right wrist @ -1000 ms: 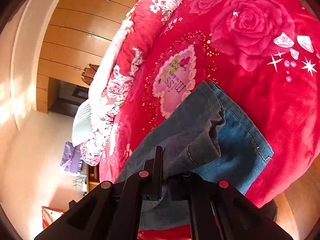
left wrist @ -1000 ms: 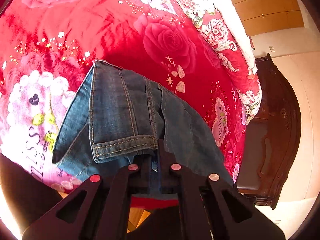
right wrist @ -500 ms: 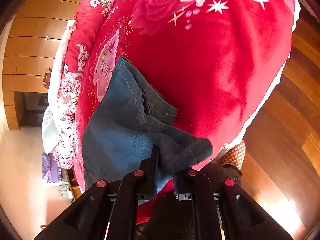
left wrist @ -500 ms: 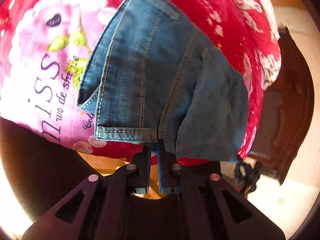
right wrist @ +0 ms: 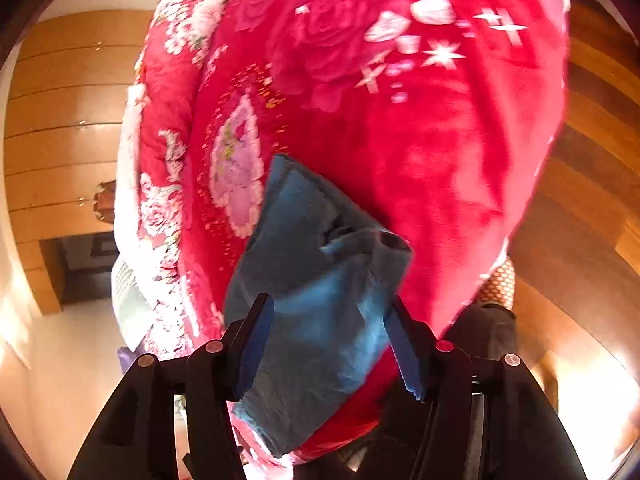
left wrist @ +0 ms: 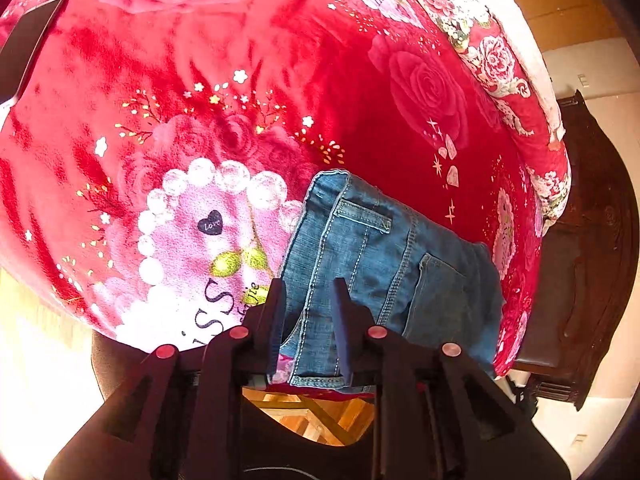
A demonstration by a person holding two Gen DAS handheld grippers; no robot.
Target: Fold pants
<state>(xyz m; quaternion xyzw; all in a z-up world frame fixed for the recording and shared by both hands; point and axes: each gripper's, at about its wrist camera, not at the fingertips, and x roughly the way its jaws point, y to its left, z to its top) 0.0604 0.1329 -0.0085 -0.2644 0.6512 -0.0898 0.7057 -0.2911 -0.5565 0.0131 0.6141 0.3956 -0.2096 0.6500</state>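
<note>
The blue denim pants [left wrist: 384, 264] lie folded in a compact bundle on the red floral blanket [left wrist: 240, 80] near the bed's near edge, waistband and back pocket up. My left gripper [left wrist: 308, 292] is open, its fingers either side of the bundle's near left part, not pinching it. In the right wrist view the pants [right wrist: 320, 300] are blurred, one end hanging over the bed edge. My right gripper [right wrist: 328, 312] is open wide, its fingers straddling the denim.
A dark flat object [left wrist: 28, 40] lies on the blanket at far left. A dark carved wooden bed frame [left wrist: 584, 260] stands at right. Wooden floor [right wrist: 592, 200] lies beyond the bed edge. Wooden wardrobe panels [right wrist: 60, 120] are at the back.
Both grippers have opened and let go of the denim. The pants now rest on the blanket as a folded bundle with the pocket side up. The right view is still moving.
</note>
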